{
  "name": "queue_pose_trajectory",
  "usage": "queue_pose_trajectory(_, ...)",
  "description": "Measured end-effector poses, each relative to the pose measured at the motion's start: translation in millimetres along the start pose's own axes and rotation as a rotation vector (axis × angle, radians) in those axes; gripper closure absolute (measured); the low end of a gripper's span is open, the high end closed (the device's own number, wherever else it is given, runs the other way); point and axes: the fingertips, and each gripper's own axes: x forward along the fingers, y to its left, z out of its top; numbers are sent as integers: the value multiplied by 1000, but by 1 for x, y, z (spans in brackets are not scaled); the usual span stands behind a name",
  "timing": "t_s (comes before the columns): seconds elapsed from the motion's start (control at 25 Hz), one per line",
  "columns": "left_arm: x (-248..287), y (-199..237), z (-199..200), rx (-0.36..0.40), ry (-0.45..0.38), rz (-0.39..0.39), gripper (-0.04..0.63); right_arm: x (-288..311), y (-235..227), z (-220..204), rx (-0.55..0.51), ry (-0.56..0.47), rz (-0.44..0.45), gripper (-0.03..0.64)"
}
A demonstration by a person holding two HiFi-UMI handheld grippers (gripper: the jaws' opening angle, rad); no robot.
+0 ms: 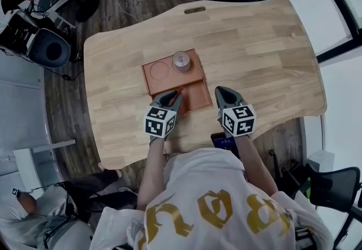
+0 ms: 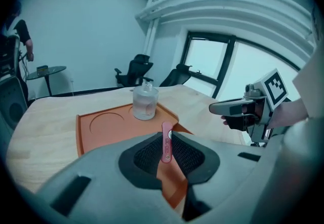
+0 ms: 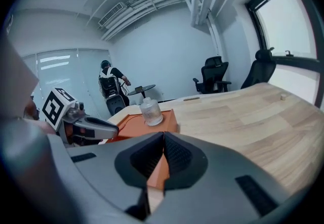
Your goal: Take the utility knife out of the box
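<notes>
Wooden table [image 1: 260,45], orange box [image 1: 195,96] in the middle, knife's in the left gripper [image 1: 171,96]

Left gripper hangs over the box's near edge, clamped on the pink utility knife [image 2: 166,142]. Its long axis runs up the gap between the jaws, one end poking past the tips toward the glass bottle [image 1: 181,61] at the box's far side. Right gripper [image 1: 226,95] sits just off the box's near right corner, pinched together on nothing. My guess: the left one just carries it back past that near edge.
</notes>
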Motion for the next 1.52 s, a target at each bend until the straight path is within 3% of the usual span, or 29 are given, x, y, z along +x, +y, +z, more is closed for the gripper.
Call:
queue_pose_trajectory(0.88, -96, -2, 60, -56, -398, 144, 537, -43, 47, 65, -49, -206, 54, 606)
queue_pose_trajectory(1.2, -125, -9, 65, -48, -457, 202, 537, -54, 78, 79, -110, -242, 107, 606)
queue_pose_trajectory(1.52, -140, -24, 65, -6, -488, 229, 537, -78, 84, 82, -44, -282, 117, 605)
